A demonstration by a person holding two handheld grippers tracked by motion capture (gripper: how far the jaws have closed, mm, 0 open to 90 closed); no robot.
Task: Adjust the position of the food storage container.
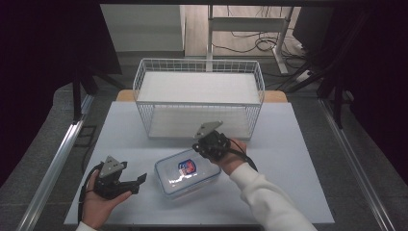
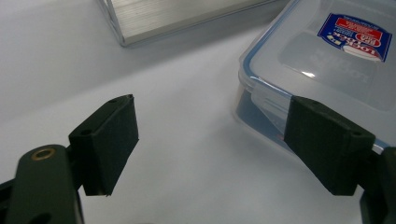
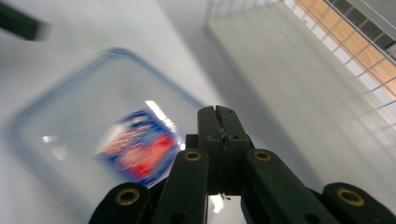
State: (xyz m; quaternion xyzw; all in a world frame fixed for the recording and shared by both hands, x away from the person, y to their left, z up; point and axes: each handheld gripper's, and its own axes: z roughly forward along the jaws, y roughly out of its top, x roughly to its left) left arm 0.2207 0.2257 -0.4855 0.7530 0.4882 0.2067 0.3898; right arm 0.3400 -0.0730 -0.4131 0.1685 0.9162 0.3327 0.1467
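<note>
While your left gripper (image 1: 139, 180) holds its jaws wide just left of the clear food container (image 1: 187, 172), your right gripper (image 1: 204, 147), jaws pressed together on nothing, hovers over its far right corner. Container: blue-sealed lid, red-and-blue label (image 1: 187, 167), resting on the white table (image 1: 288, 144) before the wire basket (image 1: 199, 98).
</note>
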